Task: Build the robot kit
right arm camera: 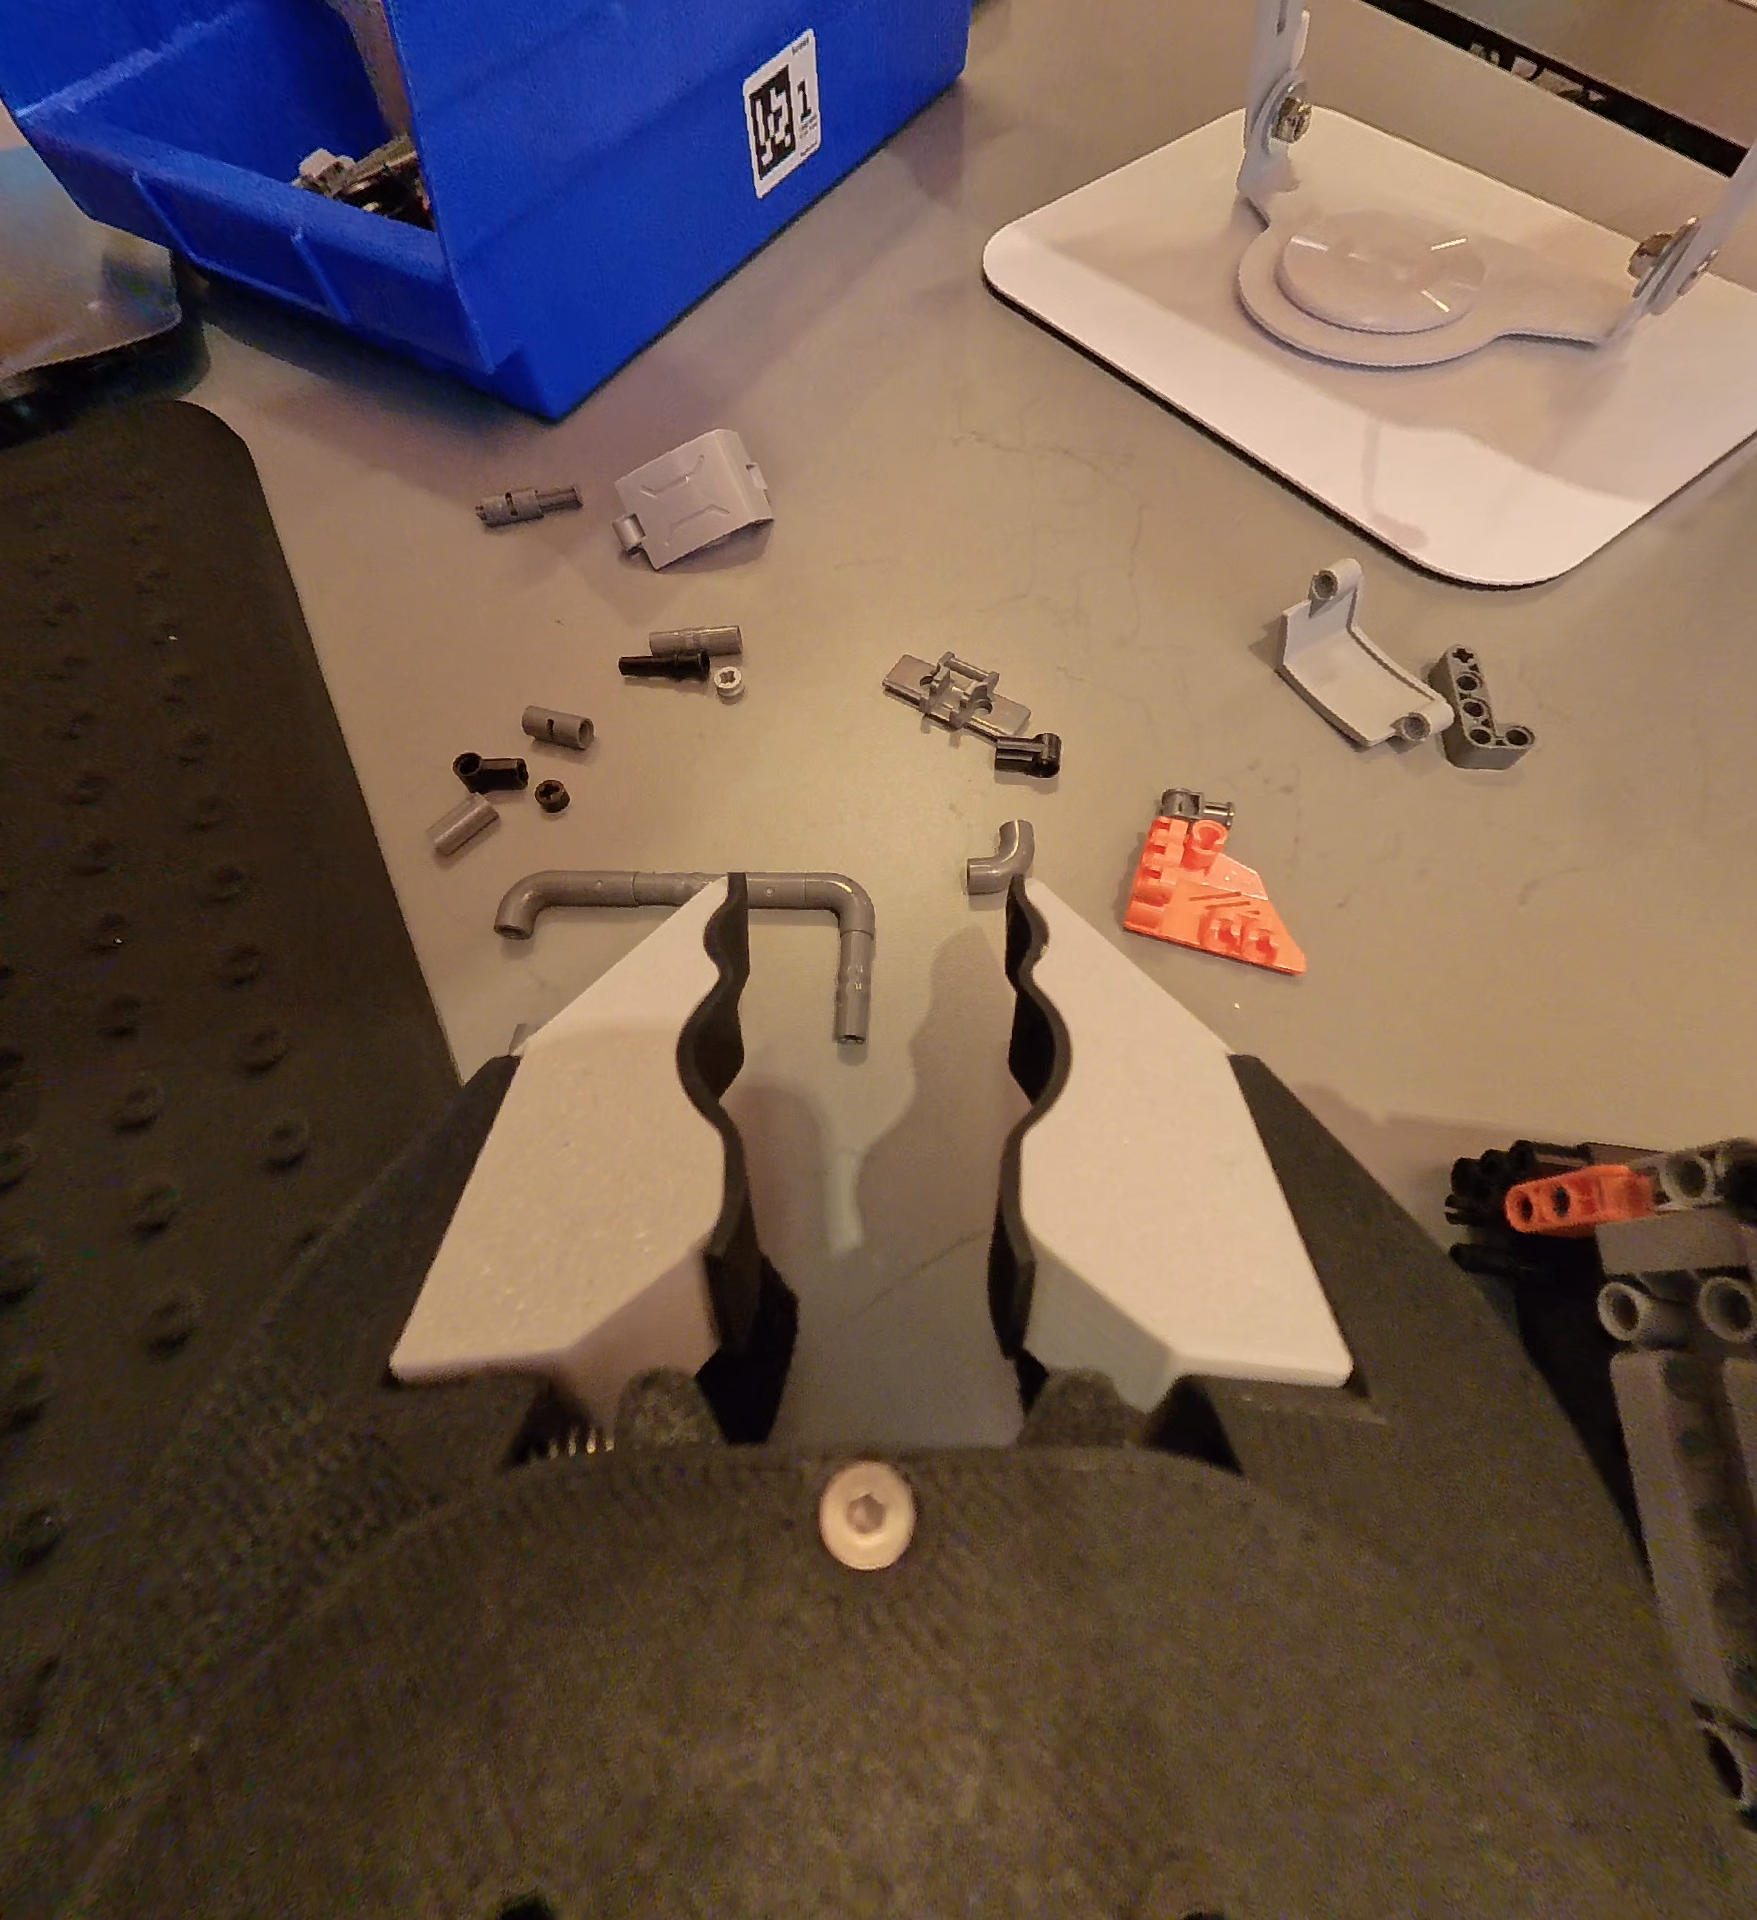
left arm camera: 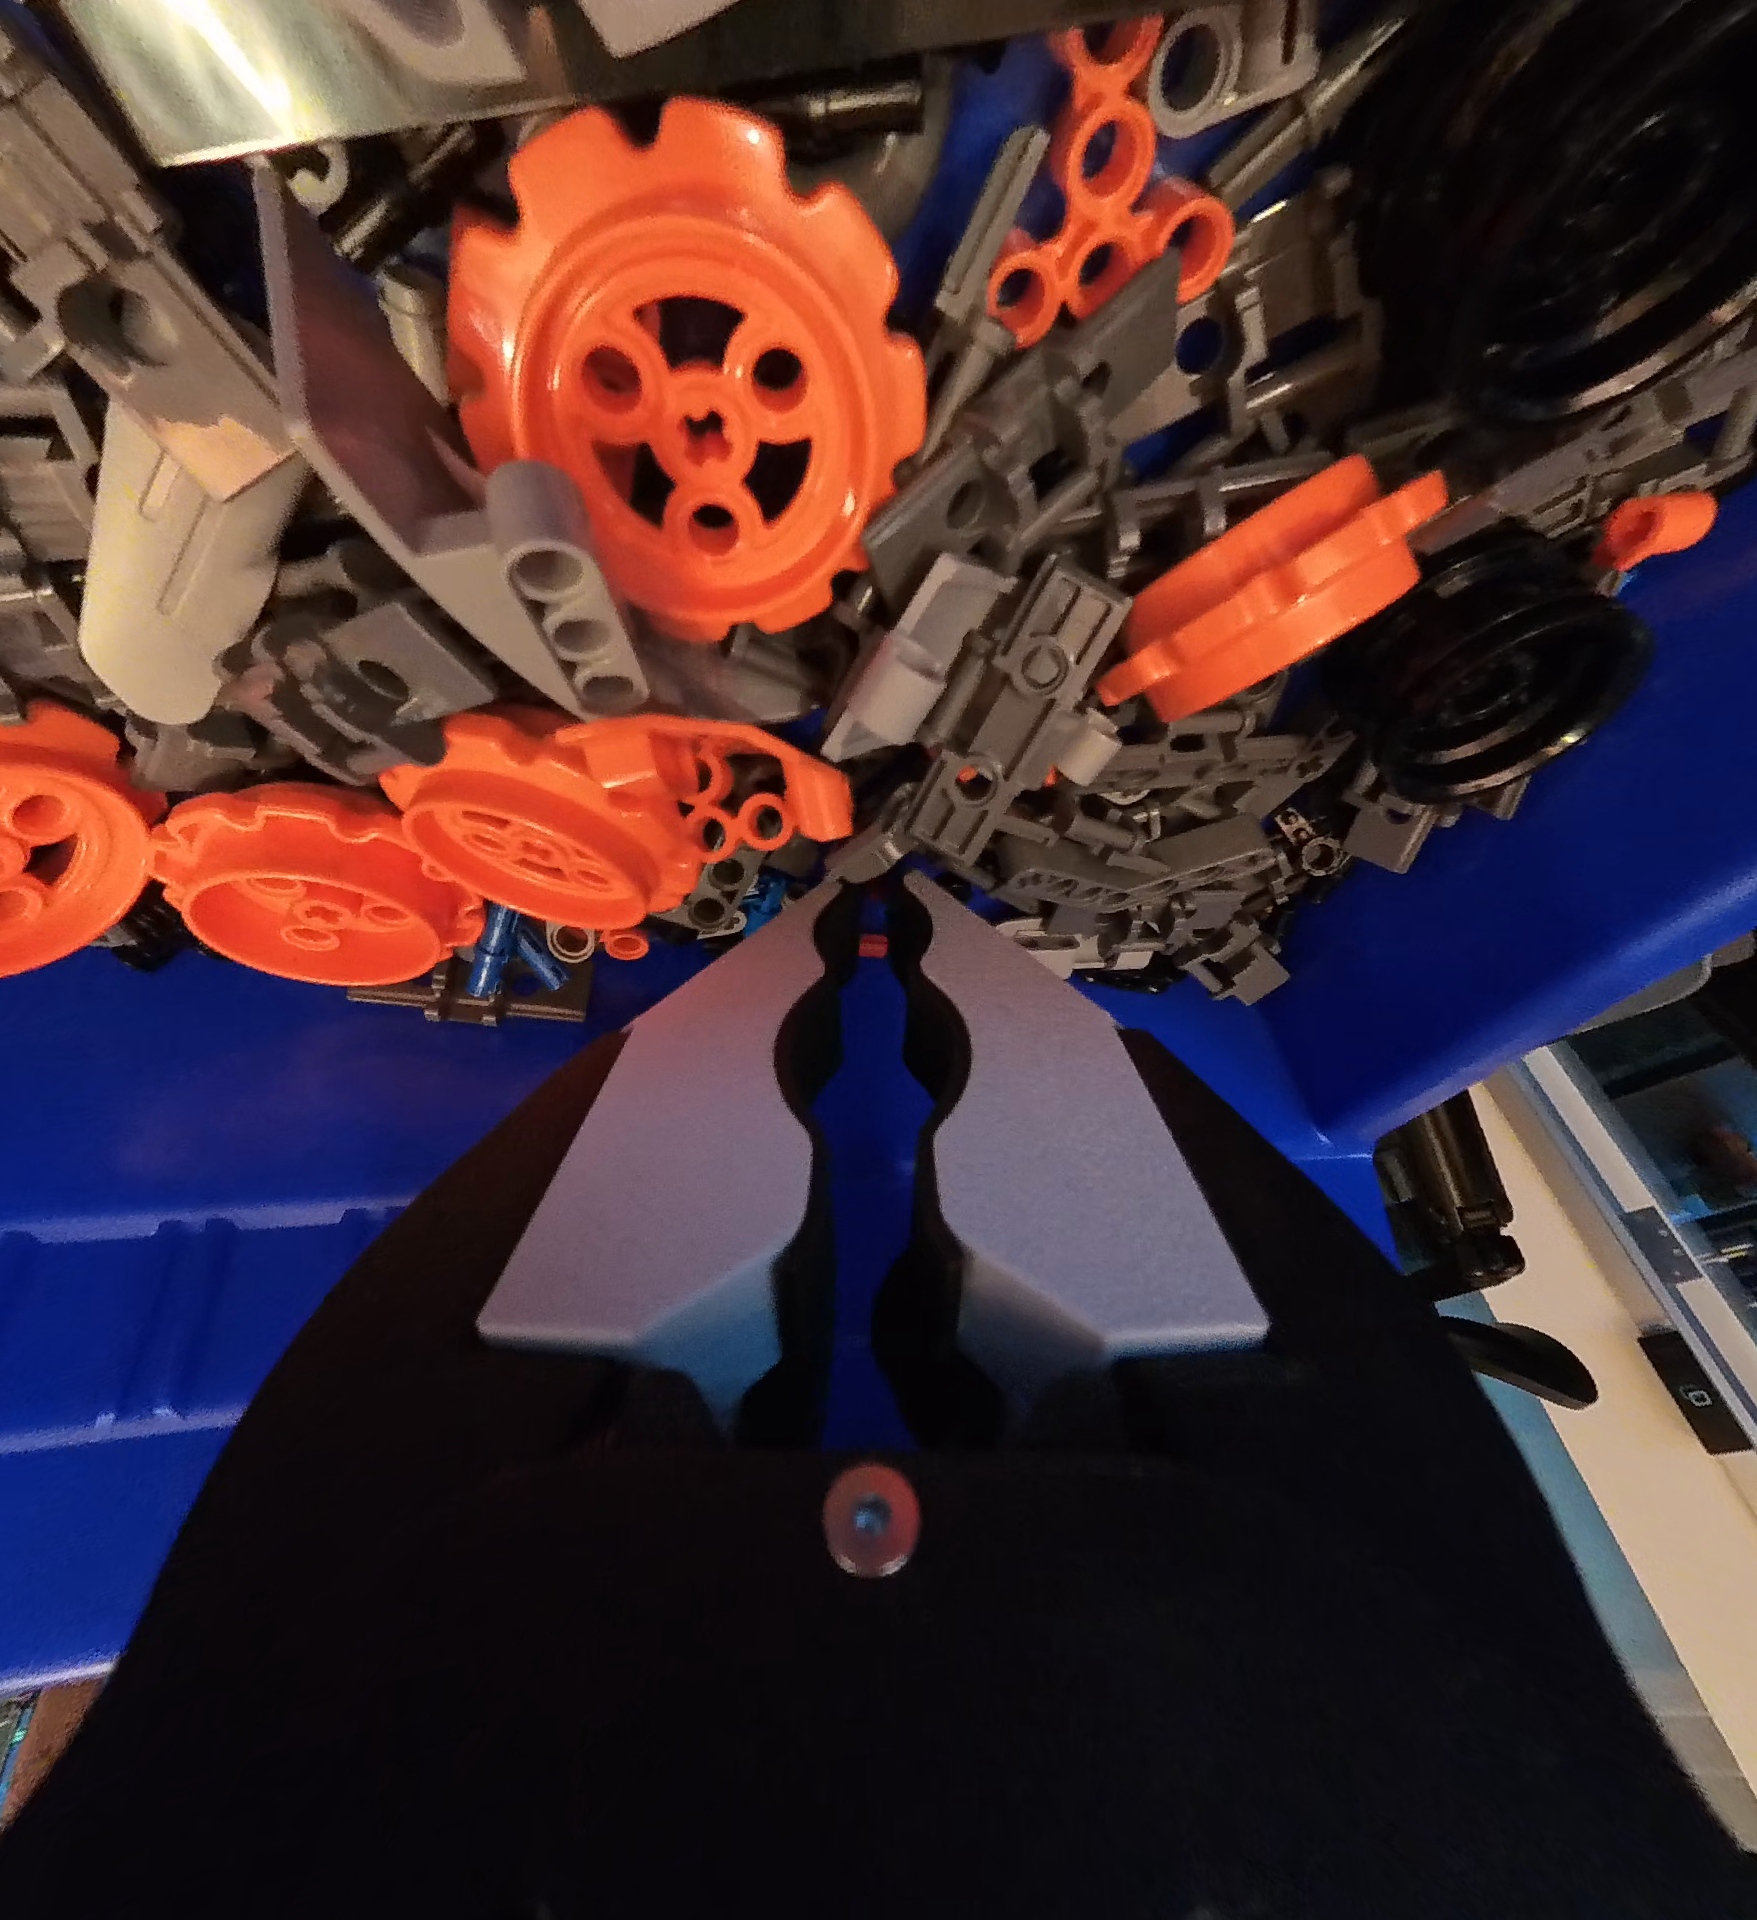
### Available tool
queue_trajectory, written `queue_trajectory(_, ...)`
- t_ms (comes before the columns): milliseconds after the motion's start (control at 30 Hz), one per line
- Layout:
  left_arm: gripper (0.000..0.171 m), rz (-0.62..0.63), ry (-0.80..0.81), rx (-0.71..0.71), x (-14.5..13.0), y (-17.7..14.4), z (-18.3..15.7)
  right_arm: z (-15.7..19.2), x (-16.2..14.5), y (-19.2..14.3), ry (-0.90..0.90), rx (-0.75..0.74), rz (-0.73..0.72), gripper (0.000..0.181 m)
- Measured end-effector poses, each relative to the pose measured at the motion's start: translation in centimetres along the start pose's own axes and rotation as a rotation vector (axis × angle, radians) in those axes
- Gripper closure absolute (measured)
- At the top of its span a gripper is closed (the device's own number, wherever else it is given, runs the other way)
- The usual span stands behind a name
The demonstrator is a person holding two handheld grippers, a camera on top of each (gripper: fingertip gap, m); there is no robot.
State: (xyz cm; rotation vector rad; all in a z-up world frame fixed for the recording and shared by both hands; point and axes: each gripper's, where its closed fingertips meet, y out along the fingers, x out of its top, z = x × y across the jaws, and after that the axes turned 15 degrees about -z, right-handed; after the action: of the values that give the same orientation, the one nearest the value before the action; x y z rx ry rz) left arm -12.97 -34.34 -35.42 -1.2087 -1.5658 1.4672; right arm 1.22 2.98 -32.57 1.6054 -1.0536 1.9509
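Toy parts [left arm camera: 1009, 665] fill the blue bin [left arm camera: 230, 1195]; left gripper [left arm camera: 869, 883] pinches narrowly on a small red-tipped piece [left arm camera: 872, 943] there, right gripper [right arm camera: 874, 894] gapes wide, empty, over a grey bent pipe [right arm camera: 832, 914] mid-table

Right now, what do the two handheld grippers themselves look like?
Both match: the left gripper and right gripper each have two light grey wedge-shaped fingers lined with wavy black inner pads, set in a textured black body with one round silver screw at its centre. No cables, markings or sleeves show.
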Motion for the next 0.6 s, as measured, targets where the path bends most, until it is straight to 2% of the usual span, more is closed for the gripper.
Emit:
queue_trajectory(300, 0.171, -0.075, -0.026, -0.034, 0.2, -0.6, -0.9, 0.0, 0.1, -0.1, 0.000, 0.001, -0.007, 0.134)
queue_trajectory(500, 0.171, -0.162, -0.010, -0.031, 0.5, -3.1, -1.7, 0.0, 0.4, -0.1, 0.000, 0.001, -0.019, 0.134)
queue_trajectory(600, 0.171, -0.228, -0.001, -0.021, 1.6, -5.1, -2.7, -0.1, 0.8, -0.3, 0.006, -0.002, -0.038, 0.134)
